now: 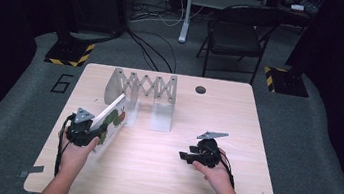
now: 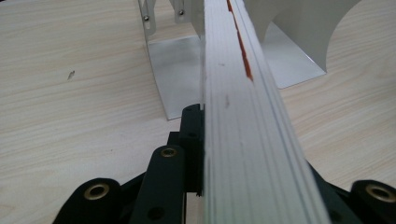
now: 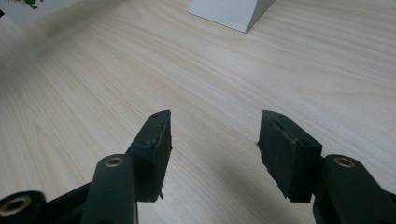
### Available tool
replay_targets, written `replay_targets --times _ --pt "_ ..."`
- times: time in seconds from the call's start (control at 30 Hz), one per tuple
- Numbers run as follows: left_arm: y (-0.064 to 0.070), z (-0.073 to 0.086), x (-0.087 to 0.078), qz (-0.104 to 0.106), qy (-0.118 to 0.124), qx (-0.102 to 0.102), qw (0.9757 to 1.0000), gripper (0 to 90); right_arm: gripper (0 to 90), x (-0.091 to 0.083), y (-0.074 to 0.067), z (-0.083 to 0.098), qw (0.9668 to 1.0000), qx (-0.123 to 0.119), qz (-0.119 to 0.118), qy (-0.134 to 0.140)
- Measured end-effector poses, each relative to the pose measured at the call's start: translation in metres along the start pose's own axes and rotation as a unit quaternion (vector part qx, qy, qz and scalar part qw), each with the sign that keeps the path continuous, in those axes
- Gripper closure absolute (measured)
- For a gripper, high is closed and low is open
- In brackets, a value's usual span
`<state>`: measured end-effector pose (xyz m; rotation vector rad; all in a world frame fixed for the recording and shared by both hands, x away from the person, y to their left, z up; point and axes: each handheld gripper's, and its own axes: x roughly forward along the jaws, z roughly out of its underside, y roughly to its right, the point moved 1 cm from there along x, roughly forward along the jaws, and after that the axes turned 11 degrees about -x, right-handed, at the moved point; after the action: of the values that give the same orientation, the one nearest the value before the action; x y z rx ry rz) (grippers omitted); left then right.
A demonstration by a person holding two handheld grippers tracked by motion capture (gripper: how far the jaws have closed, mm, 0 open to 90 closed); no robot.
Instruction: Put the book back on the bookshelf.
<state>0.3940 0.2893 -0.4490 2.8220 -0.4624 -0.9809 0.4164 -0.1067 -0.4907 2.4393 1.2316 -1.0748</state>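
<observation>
The left gripper is clamping a picture book on edge at centre-left of the high view, steering it toward the rack; next it needs lining up with a slot, I judge. The right gripper is idling open, holding nothing

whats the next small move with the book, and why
Probably ease the book forward into the white rack. The left tongs are shut on its edge, it already points at the rack's slots, and the right tongs sit open and apart over bare table.
</observation>
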Motion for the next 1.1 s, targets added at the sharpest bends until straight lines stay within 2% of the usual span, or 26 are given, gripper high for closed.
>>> replay_targets --times 0.1,0.17,0.6,0.7,0.73,0.83,0.87,1.1 --pt "0.001 -0.002 0.003 -0.002 -0.001 -0.002 1.0 75.6 43.9 0.001 0.0 0.0 1.0 -0.008 0.0 0.003" --pt "0.001 -0.003 0.006 -0.006 0.007 -0.005 0.9999 75.6 43.8 0.001 0.0 0.0 1.0 -0.007 0.0 0.002" --pt "0.006 -0.013 0.02 -0.026 0.01 -0.007 0.9996 75.6 43.1 0.002 -0.001 0.001 1.0 -0.002 -0.004 -0.006" --pt "0.005 -0.016 0.024 -0.032 0.019 -0.012 0.9992 75.6 43.1 0.002 -0.002 0.001 1.0 -0.002 -0.003 -0.007" --pt "0.005 -0.016 0.025 -0.033 0.019 -0.015 0.9992 75.6 43.1 0.003 -0.001 0.0 1.0 -0.009 -0.003 -0.002" --pt "0.005 -0.018 0.027 -0.036 0.015 -0.015 0.9991 75.6 43.1 0.003 -0.002 0.0 1.0 -0.002 -0.005 -0.006" --pt "0.005 -0.019 0.029 -0.037 0.022 -0.018 0.9989 75.6 43.1 0.003 -0.002 0.0 1.0 -0.002 -0.004 -0.007" --pt "0.009 -0.022 0.034 -0.041 0.019 -0.013 0.9989 75.6 43.1 0.003 -0.002 0.0 0.9999 -0.006 -0.005 -0.007"
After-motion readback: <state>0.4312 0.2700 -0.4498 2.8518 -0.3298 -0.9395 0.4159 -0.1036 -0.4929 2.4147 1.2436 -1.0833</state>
